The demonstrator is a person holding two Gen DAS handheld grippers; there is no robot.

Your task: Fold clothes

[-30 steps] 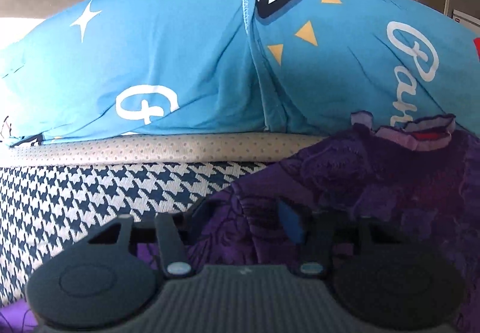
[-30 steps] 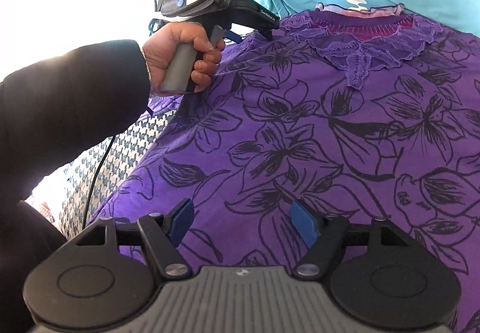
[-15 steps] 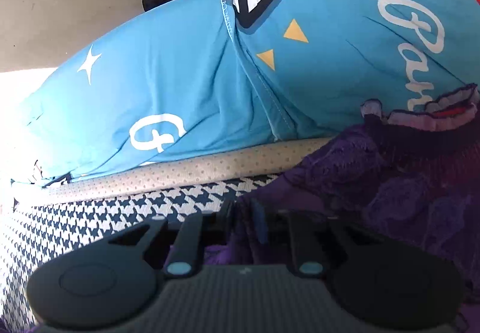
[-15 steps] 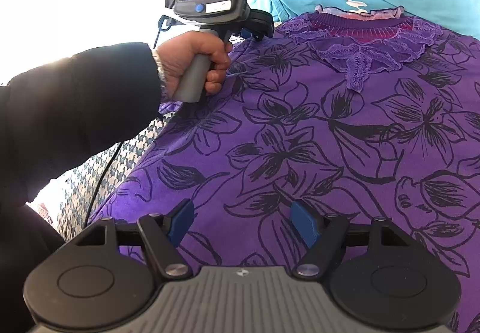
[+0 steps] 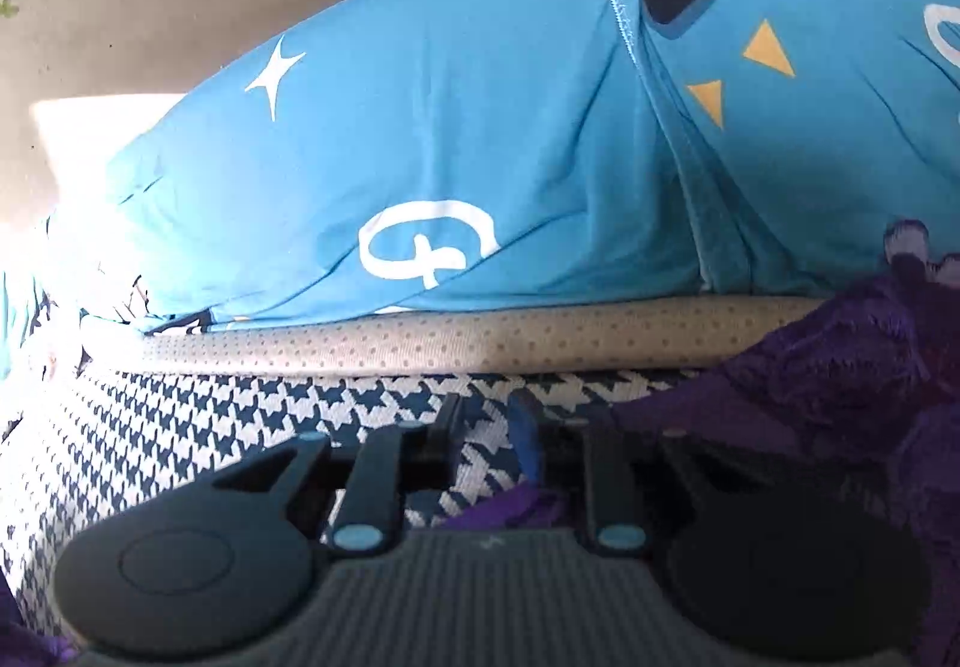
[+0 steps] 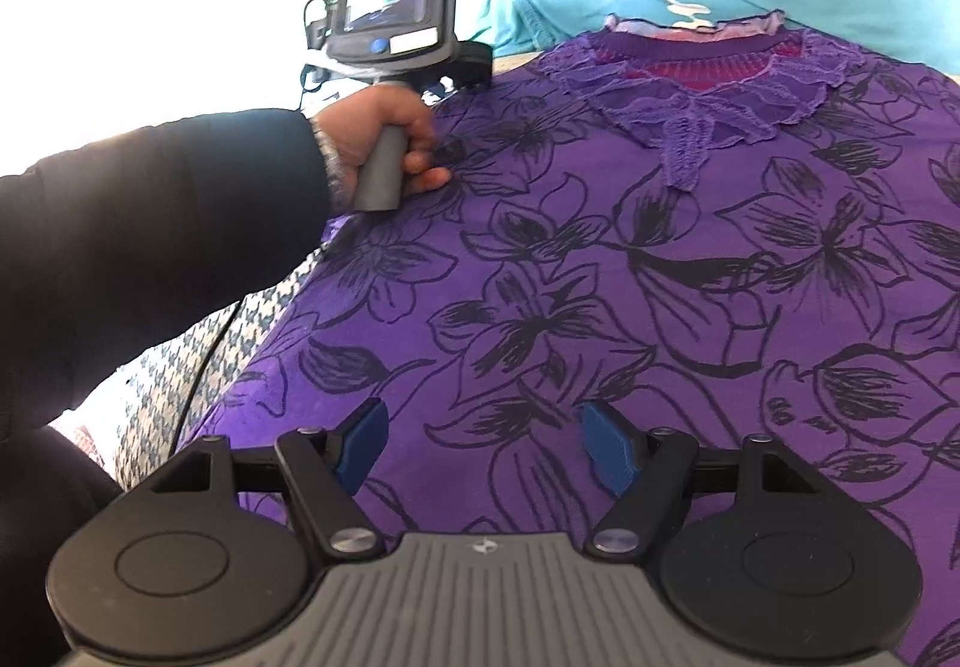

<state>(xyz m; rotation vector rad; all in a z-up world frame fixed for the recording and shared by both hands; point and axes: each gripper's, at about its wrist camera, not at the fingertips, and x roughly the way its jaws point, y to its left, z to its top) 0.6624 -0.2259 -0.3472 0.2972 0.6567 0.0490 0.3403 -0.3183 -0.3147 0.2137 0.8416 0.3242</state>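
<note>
The purple top (image 6: 630,277) is lying flat on the houndstooth cover (image 5: 180,427). The left gripper (image 5: 486,427) is pinching its shoulder edge, jaws nearly closed. The right gripper (image 6: 480,439) is hovering wide open, holding nothing. Keep the pinch firm; avoid catching the cover.

We saw hard daylight blown out at far left in both views; strong fisheye bending at edges. Left wrist view was soft, w/ near purple garment (image 5: 840,385) dim in shadow.
</note>
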